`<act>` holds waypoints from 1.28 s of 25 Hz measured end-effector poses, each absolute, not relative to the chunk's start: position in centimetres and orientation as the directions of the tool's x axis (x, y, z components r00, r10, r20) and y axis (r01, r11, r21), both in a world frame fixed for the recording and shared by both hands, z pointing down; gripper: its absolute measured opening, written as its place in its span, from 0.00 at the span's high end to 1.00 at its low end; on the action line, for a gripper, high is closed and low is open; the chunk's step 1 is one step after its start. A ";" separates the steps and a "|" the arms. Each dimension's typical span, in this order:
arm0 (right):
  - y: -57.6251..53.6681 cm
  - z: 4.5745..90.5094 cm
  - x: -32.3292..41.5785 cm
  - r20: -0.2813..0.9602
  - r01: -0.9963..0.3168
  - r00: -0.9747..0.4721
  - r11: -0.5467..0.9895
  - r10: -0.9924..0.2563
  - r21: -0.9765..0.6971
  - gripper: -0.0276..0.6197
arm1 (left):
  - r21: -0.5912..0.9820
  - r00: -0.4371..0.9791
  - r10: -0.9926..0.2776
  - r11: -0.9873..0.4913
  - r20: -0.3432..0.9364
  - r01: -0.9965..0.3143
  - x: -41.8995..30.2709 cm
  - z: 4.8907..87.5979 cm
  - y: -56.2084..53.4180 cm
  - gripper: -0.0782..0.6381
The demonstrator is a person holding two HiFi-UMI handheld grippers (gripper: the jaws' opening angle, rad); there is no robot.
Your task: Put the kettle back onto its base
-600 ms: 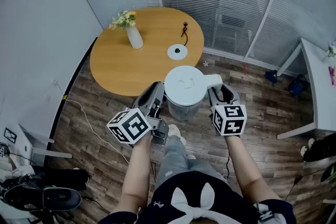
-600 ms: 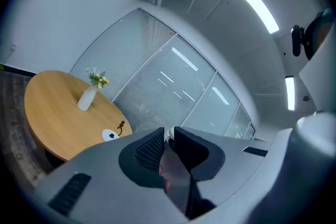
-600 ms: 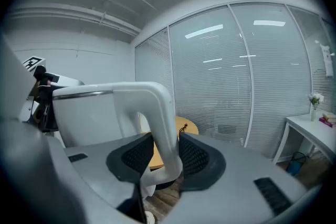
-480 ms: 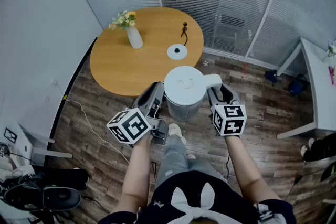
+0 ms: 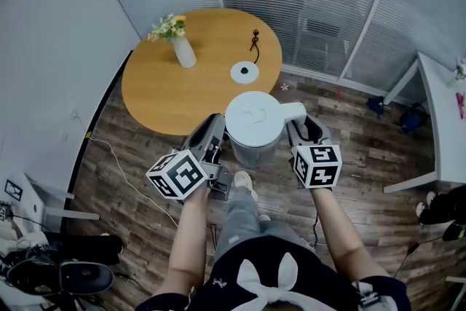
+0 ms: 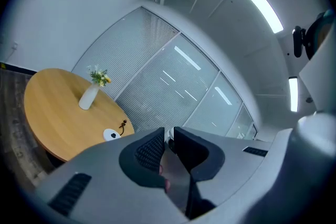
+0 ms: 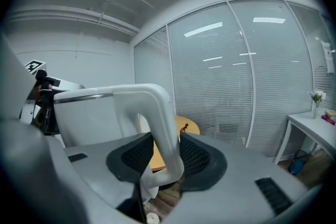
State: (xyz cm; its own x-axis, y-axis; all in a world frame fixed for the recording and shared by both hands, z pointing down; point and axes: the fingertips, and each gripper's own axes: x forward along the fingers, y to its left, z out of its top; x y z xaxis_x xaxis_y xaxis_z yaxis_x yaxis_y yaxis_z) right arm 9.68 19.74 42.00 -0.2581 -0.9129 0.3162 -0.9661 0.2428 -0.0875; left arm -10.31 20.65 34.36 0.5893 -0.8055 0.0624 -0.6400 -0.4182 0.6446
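Observation:
A white electric kettle hangs in the air above the wooden floor, short of the round table. My right gripper is shut on its curved handle, whose bar is pinched between the two dark pads. My left gripper lies alongside the kettle's left wall, its jaws together with nothing between them. The kettle's body fills the right edge of the left gripper view. The round white base lies on the table's right part, with a dark cord behind it.
The round wooden table carries a white vase of flowers at its left. Glass walls with blinds run behind it. A white desk stands at the right. Shoes and cables lie on the floor at the lower left.

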 end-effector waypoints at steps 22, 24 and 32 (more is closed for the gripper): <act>7.9 43.6 8.1 0.338 -0.962 -0.274 0.256 -0.901 -0.097 0.71 | 0.656 0.569 -0.816 -0.379 0.095 -0.653 -11.9 36.3 8.9 0.80; 6.3 43.8 8.0 0.343 -0.962 -0.274 0.256 -0.898 -0.097 0.71 | 0.658 0.570 -0.816 -0.377 0.098 -0.652 -12.1 36.6 7.2 0.80; -1.3 42.8 7.3 0.338 -0.962 -0.272 0.260 -0.901 -0.082 0.71 | 0.658 0.568 -0.819 -0.382 0.084 -0.649 -12.9 35.9 -0.4 0.80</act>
